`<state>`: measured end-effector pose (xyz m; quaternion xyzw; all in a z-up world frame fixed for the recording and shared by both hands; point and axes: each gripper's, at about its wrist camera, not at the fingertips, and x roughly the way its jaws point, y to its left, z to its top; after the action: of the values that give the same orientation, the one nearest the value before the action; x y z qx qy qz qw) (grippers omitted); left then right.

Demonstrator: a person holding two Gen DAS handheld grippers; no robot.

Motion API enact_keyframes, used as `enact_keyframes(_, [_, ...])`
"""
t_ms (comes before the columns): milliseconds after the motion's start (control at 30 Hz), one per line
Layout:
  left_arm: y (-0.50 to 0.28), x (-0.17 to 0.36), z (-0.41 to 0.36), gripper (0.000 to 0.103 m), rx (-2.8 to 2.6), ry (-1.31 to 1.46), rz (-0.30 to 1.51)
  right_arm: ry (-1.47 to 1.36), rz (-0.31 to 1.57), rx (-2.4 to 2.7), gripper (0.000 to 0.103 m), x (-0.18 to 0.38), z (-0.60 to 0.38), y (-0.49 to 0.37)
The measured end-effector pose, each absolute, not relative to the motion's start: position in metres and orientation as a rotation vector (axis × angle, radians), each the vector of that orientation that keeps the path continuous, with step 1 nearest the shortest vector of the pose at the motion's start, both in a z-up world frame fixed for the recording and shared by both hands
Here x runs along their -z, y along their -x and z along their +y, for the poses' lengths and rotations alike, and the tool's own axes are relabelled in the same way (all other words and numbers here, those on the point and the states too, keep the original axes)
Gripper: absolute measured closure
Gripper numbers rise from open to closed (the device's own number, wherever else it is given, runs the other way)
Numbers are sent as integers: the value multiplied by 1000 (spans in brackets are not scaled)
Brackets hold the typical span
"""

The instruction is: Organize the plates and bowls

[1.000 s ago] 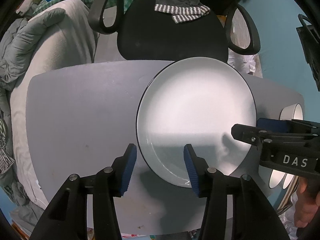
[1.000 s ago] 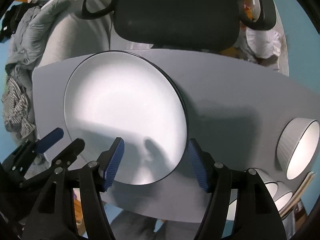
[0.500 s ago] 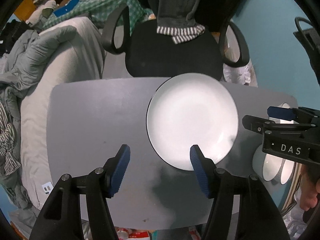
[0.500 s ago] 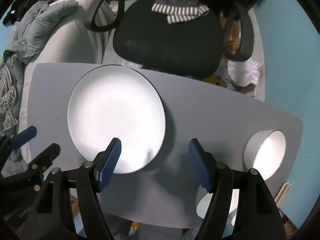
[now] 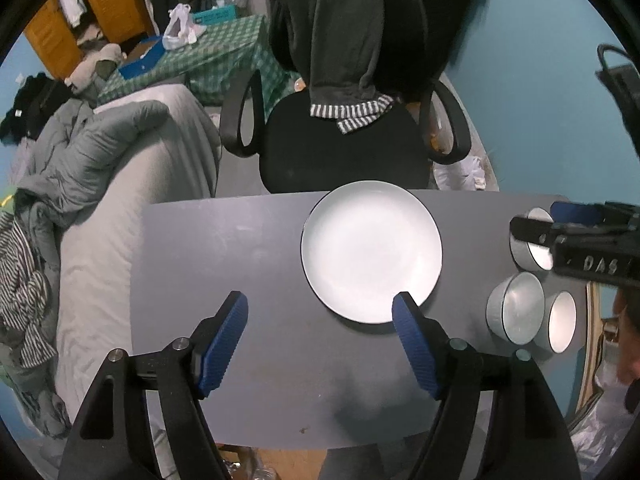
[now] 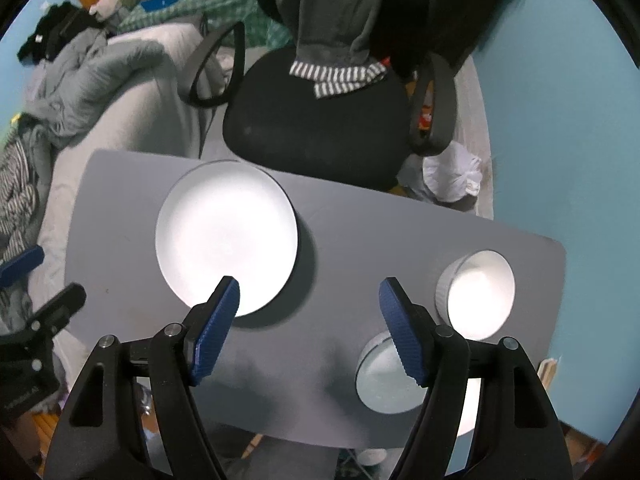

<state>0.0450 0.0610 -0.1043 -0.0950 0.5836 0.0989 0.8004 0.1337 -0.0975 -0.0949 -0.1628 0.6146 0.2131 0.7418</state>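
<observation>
A white plate with a thin dark rim lies flat on the grey table, near its far edge. Well above the table, my left gripper has its jaws opening with nothing between them; the plate is beyond its right fingertip. My right gripper is open and empty, also high over the table, with the plate behind its left fingertip. Three white bowls sit at the table's right end: one ribbed bowl, one pale bowl and a third partly hidden.
A black office chair with a dark garment over its back stands just past the table. A bed with grey bedding runs along the left. A blue wall is on the right. A person's hand shows at the right edge.
Both grippers have risen away from the plate, which now looks much smaller and stays on the table. The left jaws have spread wider. The bowls have come into view.
</observation>
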Motion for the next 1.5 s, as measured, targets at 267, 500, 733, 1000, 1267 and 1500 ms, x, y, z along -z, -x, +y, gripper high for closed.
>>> enact_keyframes(267, [-28,87,49,27,-166,209,1235,323,1264,-432,31,58,-119,-113])
enact_keyframes(500, [-25,57,33,26,-110,213,1189,275,1210,-414,31,33,-139,-96])
enact_keyframes(733, [-21,34,14,22,-44,199,1135,221,1164,-355,31,12,-165,-84])
enact_keyframes(1000, [-20,24,-4,22,30,165,1127,147,1131,-274,31,-4,-196,-76])
enact_keyframes(1267, [-29,16,-17,22,90,127,1112,95,1120,-203,31,-13,-223,-61])
enact_keyframes(1500, [-41,16,-30,22,154,113,1115,44,1131,-129,31,-14,-248,-53])
